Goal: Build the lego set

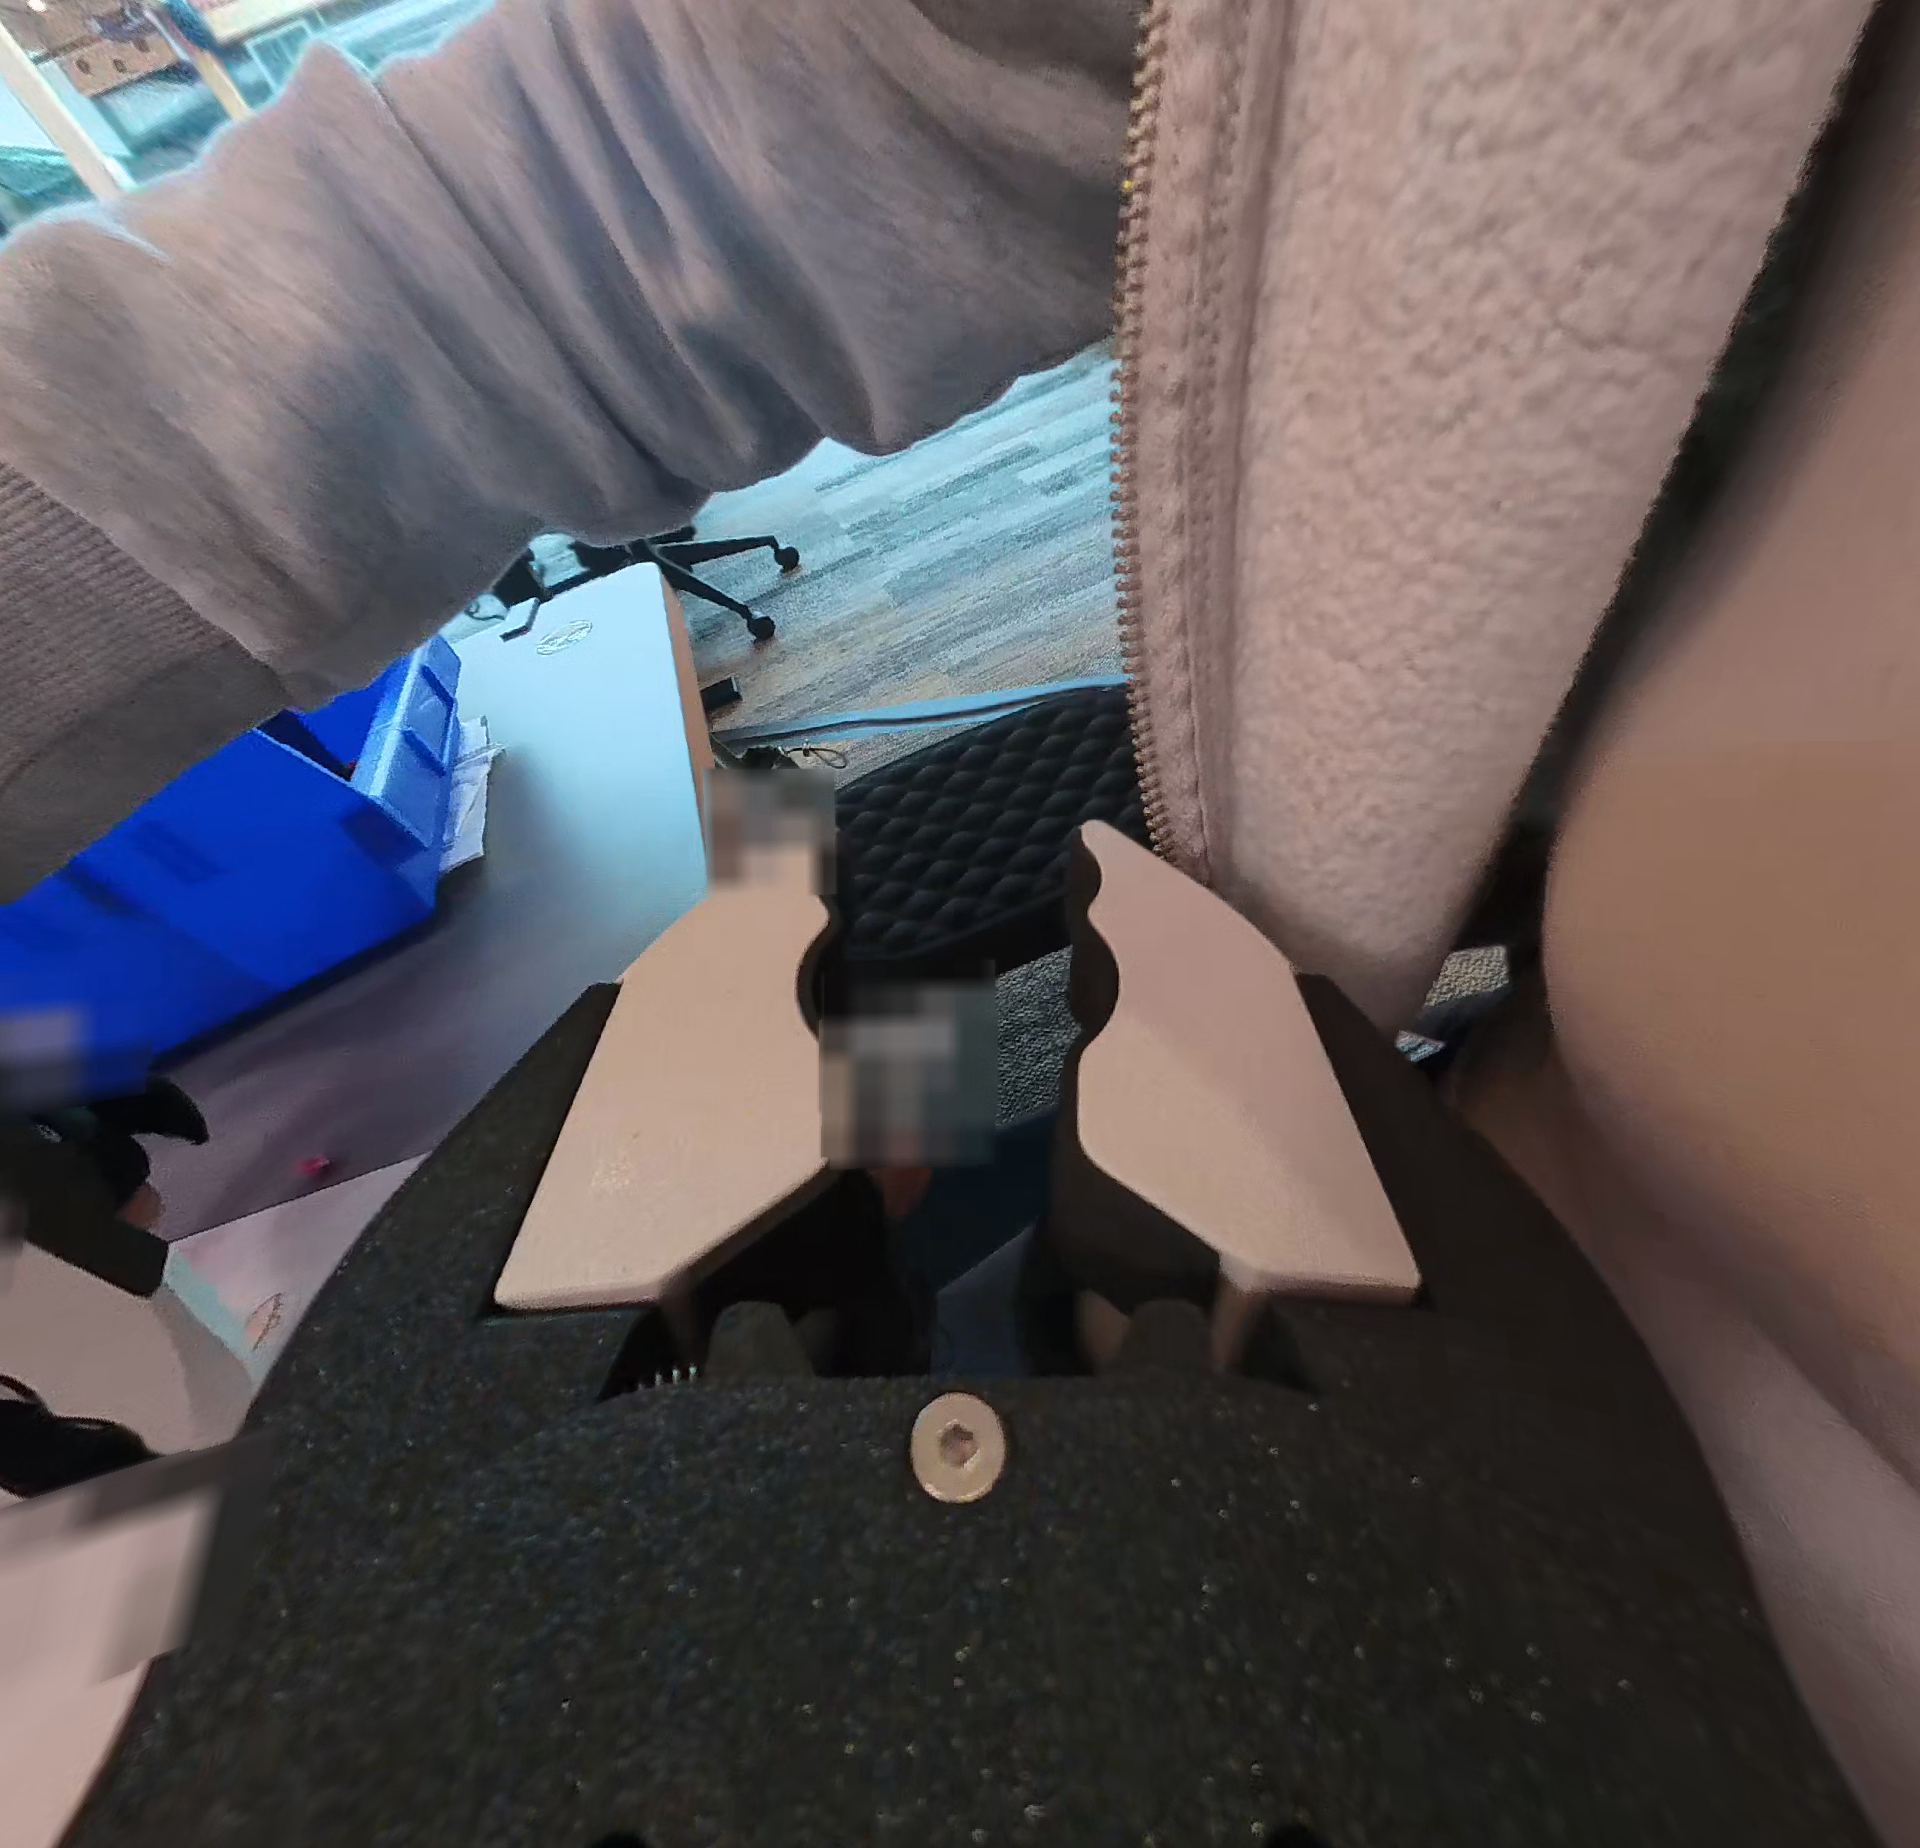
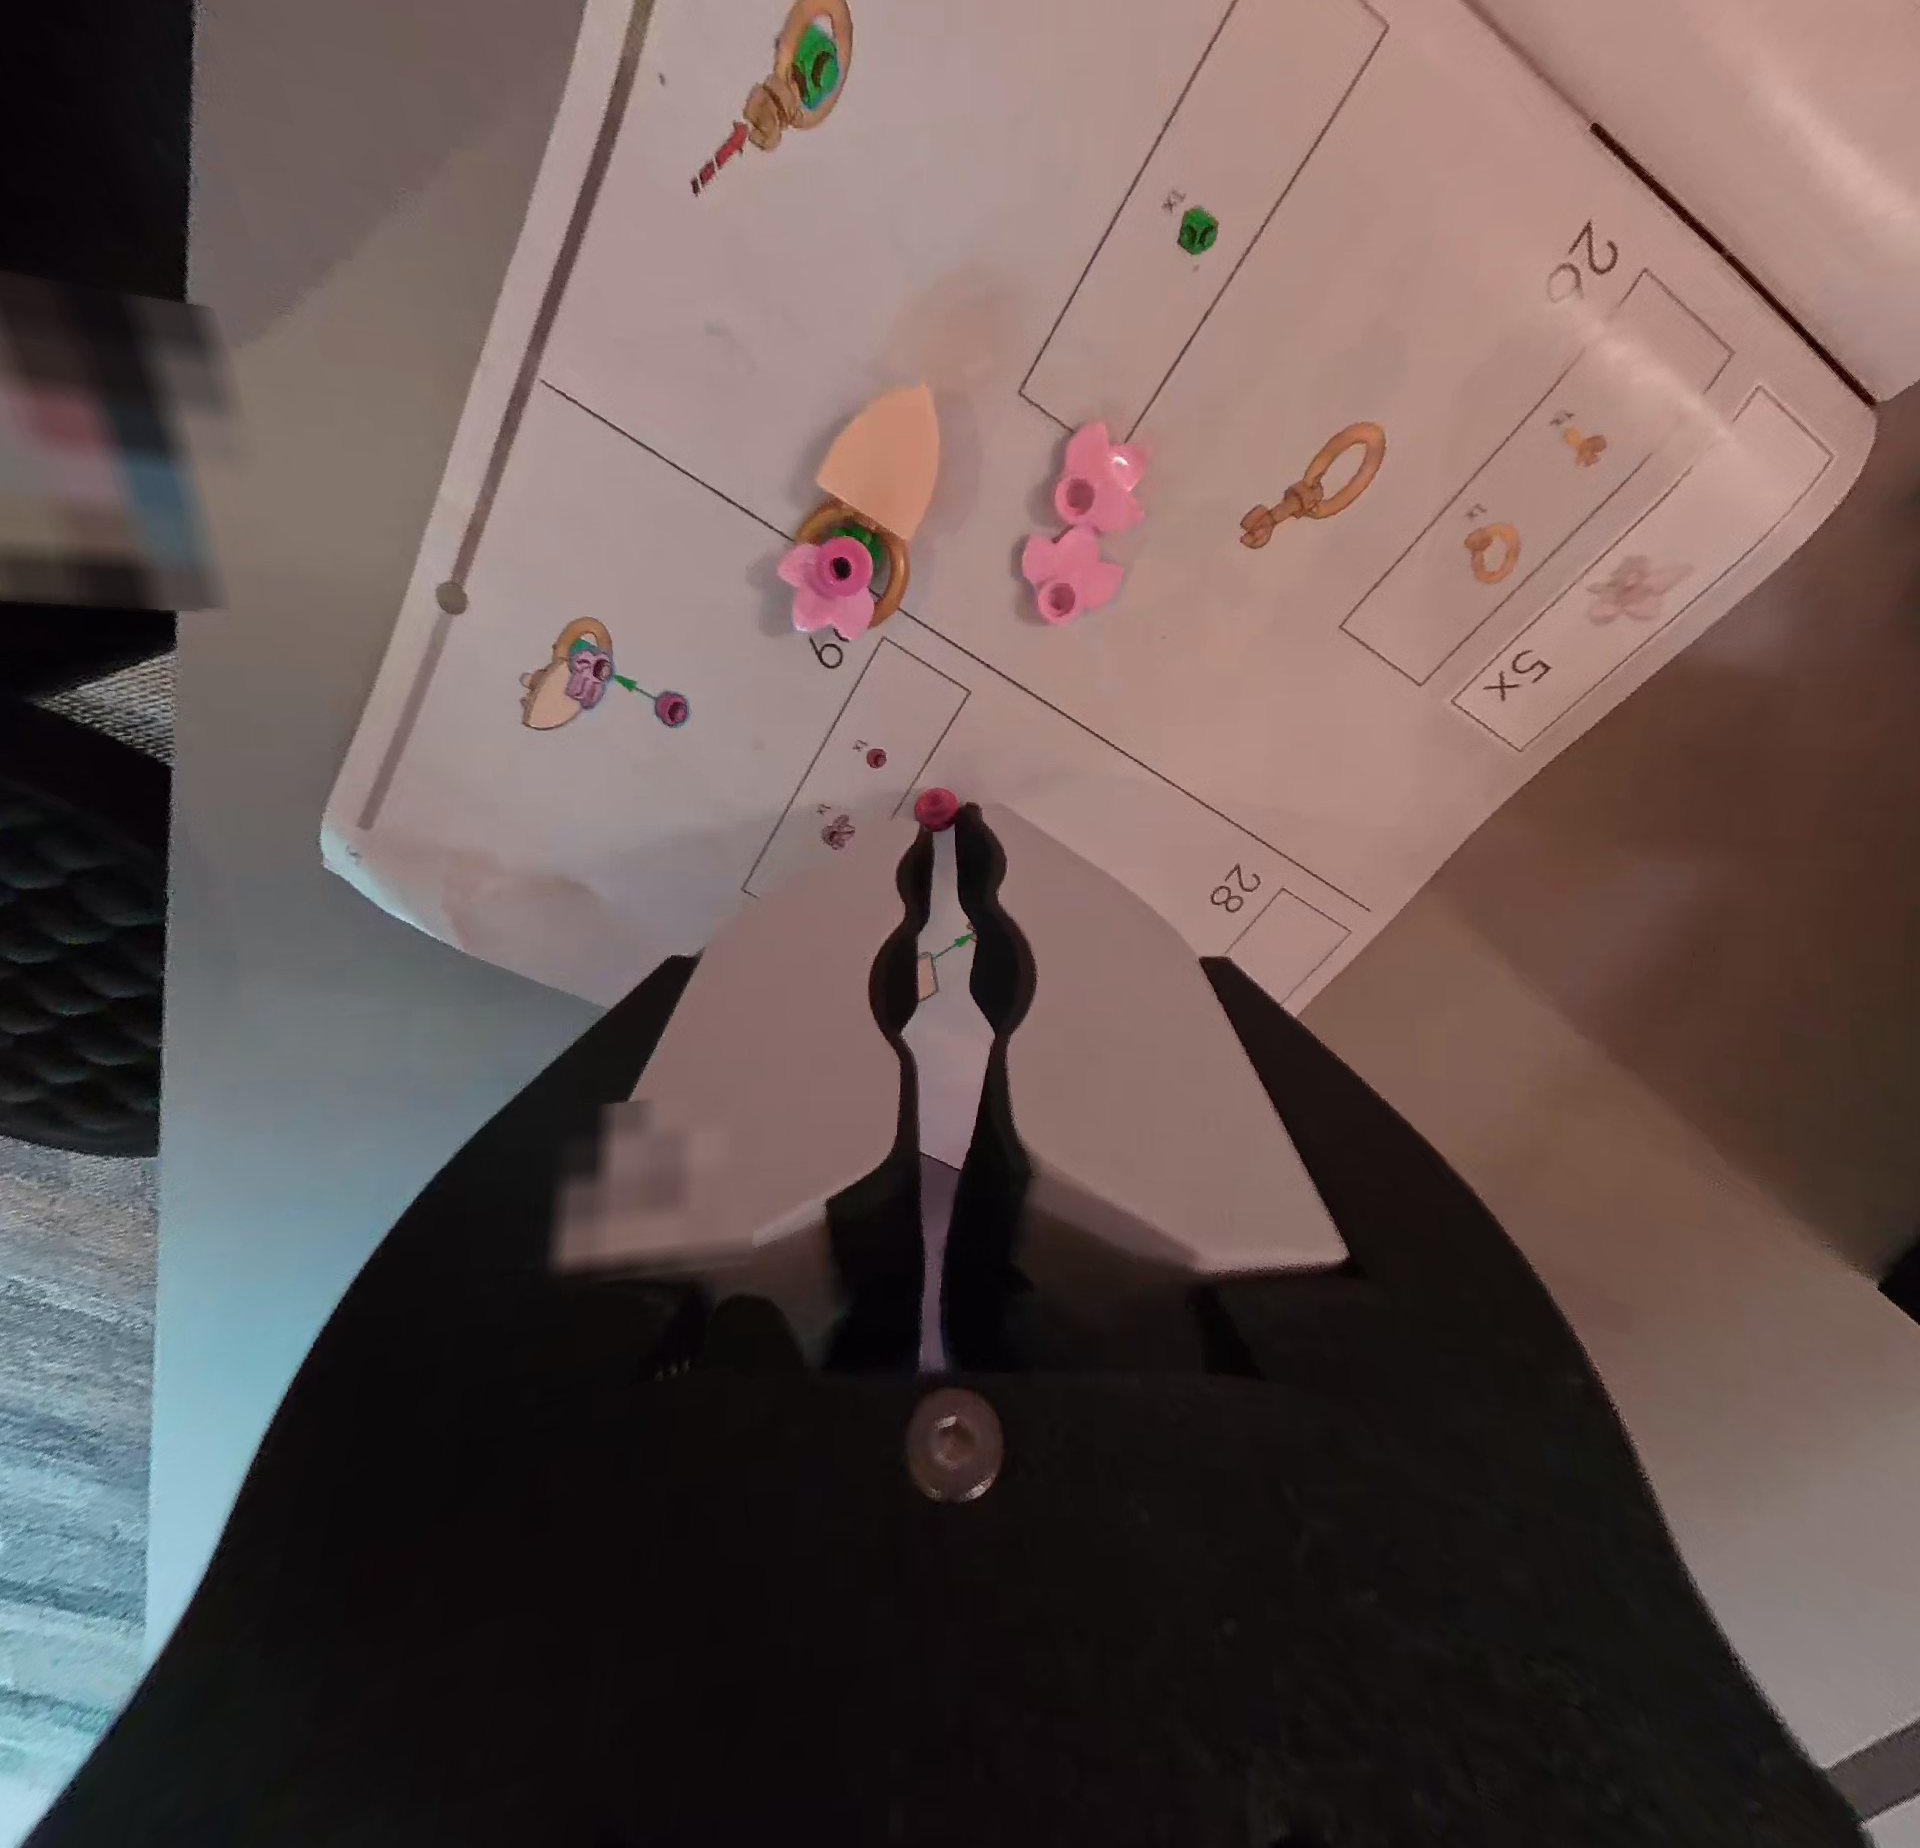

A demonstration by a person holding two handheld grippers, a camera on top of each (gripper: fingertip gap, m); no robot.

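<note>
White worktop (image 2: 312,1123) carries a printed instruction sheet (image 2: 1039,188), its near edge curling up. Your right gripper (image 2: 943,819) is clenched on a tiny dark-pink round stud (image 2: 934,807), pinched at the very fingertips over the sheet's near edge. Beyond it lie a pink flower on a gold ring with a peach petal piece (image 2: 844,551) and two loose pink flowers (image 2: 1086,520). Your left gripper (image 1: 951,925) is released, grasp bare, raised off the worktop beside your fleece jacket (image 1: 1403,448); a blue bin (image 1: 239,853) sits at the worktop's far side.

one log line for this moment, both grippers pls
left gripper: open, empty, near fleece jacket | right gripper: shut on dark pink stud over instruction sheet | nearby: pink flowers
</note>
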